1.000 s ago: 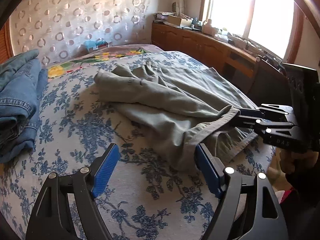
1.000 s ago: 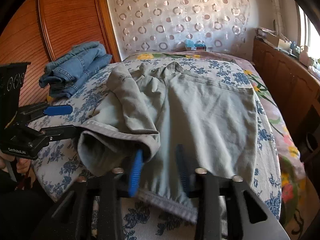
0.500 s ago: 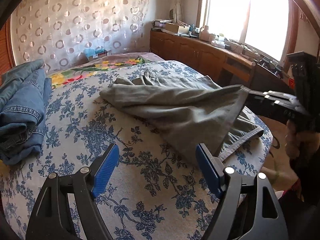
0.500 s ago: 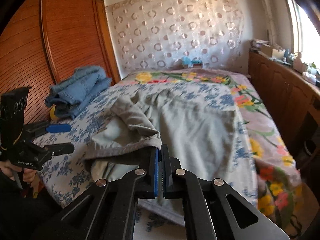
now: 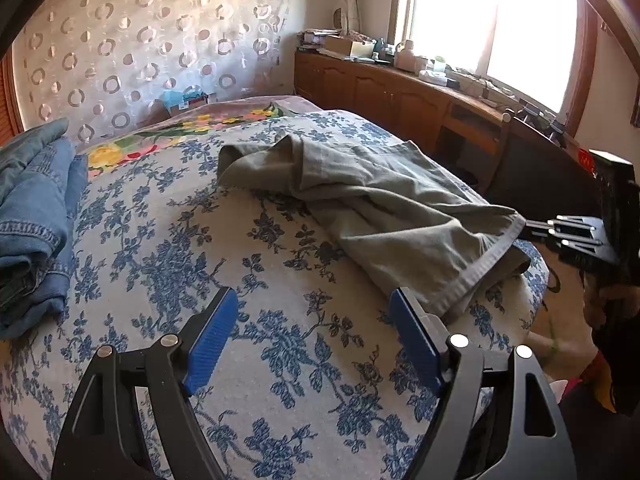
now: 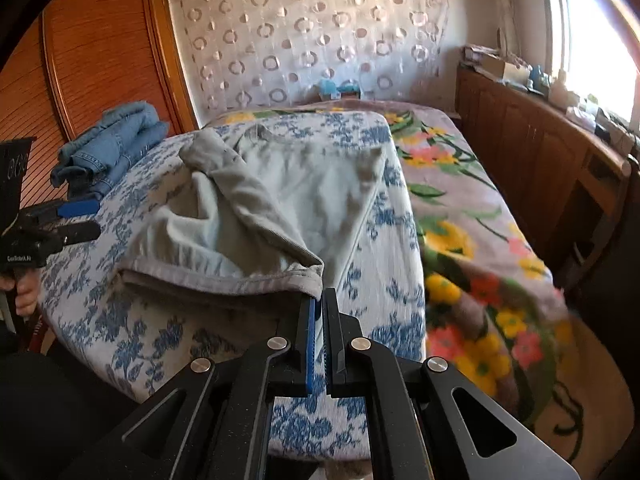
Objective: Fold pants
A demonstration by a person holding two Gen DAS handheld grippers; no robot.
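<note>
Grey-green pants lie crumpled on the blue-flowered bed cover, waistband toward the near edge. My right gripper is shut on the waistband corner and holds it lifted at the bed's near right; it also shows in the left wrist view. My left gripper is open and empty, low over the cover, just left of the waistband end; it also shows in the right wrist view. The pants show a lighter inner side there.
Folded blue jeans are stacked at the bed's left side. A flowered blanket covers the bed's right half. A wooden cabinet with clutter runs under the window. A wooden wardrobe stands at left.
My right gripper shut on the waistband and pulled it right and toward the near edge, dragging the pants. My left gripper stayed open and drew back a little.
</note>
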